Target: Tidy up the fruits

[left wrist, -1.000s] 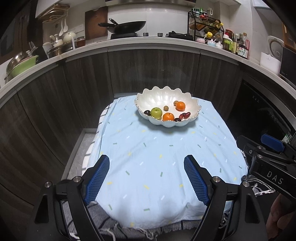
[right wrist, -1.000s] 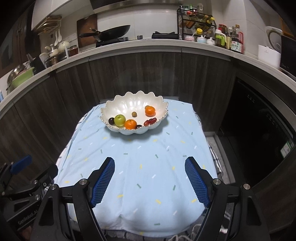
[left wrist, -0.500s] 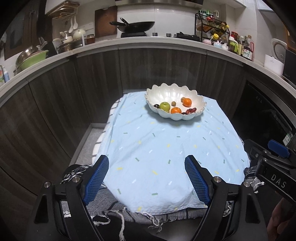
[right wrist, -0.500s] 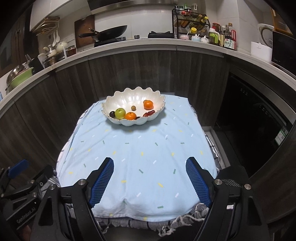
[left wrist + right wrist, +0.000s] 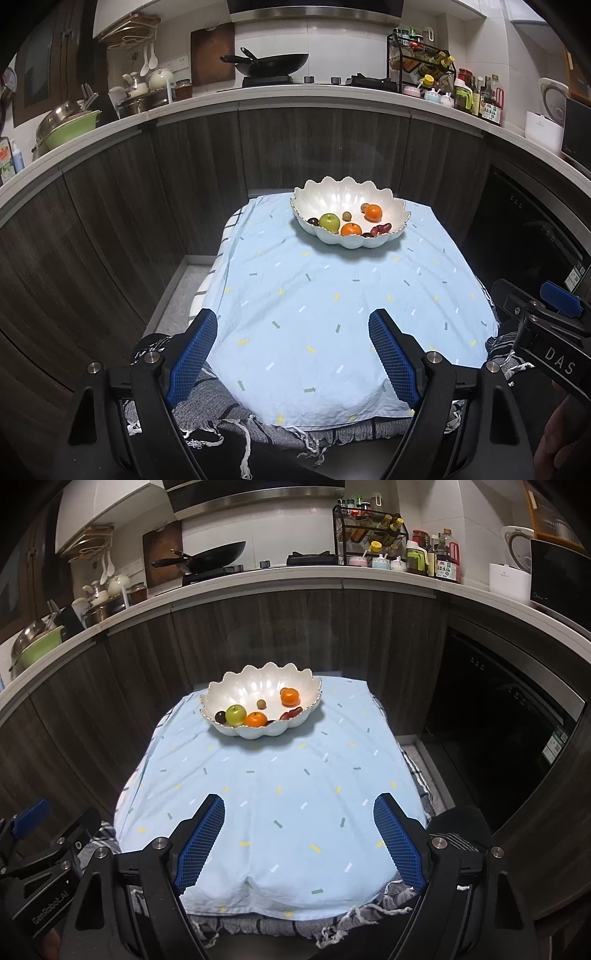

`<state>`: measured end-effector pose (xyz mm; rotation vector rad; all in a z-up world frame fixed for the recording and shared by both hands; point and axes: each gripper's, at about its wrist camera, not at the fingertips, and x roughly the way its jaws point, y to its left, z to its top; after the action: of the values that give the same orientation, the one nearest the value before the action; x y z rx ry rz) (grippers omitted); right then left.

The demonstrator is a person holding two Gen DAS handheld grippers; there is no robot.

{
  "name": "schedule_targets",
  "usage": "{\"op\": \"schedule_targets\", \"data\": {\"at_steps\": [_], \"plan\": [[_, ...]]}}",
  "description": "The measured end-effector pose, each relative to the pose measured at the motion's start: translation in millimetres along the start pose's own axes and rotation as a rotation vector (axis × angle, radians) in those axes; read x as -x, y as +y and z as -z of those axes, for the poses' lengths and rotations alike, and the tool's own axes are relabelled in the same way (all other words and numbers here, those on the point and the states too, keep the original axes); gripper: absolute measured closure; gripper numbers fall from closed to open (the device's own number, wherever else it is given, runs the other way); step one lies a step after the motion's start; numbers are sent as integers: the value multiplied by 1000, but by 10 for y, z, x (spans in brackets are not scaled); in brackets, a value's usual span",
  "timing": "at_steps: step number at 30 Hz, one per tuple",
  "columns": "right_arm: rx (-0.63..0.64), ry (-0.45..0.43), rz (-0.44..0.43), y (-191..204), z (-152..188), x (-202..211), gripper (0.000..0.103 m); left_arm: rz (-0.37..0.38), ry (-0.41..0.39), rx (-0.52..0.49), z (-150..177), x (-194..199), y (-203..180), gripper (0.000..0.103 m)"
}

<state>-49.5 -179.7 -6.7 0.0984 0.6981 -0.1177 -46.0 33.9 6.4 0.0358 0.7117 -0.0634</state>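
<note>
Dark wood cabinet fronts curve around a small worktop (image 5: 332, 295) draped in a pale blue cloth (image 5: 351, 314) with little coloured dashes, a grey striped fabric showing beneath its near edge.

From the left wrist view, a white scalloped bowl (image 5: 332, 195) sits at the far end of the cloth. Inside it lie a green apple (image 5: 329, 222), an orange (image 5: 351, 229) just beside the apple, a second orange (image 5: 373, 212) further back, a small brown fruit (image 5: 346, 215) between them, a dark plum (image 5: 313, 221) at the left and some reddish fruits (image 5: 380, 229) at the right. The left claw (image 5: 291, 350) hangs over the near end of the cloth, its blue pads spread wide with nothing between them, well apart from the bowl. At the right edge the other tool's black body shows. Up on the kitchen counter stand a black wok (image 5: 273, 62), a rack of bottles (image 5: 421, 62) and a green basin (image 5: 70, 129).

From the right wrist view, the bowl (image 5: 258, 686) stands left of centre at the far end, the green apple (image 5: 236, 715) and the nearer orange (image 5: 256, 720) touching at its front wall. The right claw (image 5: 299, 834) is over the near edge of the cloth; its jaws have just been opening and stand wide, empty. The left tool's black frame pokes in at the lower left.
</note>
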Motion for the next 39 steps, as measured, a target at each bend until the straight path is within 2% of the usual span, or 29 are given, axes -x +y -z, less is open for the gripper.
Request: {"op": "schedule_targets", "data": {"at_steps": [39], "plan": [[-4,-8,-7,21,2,40,19,20,-4,-1,-20,18,-14,19]]}}
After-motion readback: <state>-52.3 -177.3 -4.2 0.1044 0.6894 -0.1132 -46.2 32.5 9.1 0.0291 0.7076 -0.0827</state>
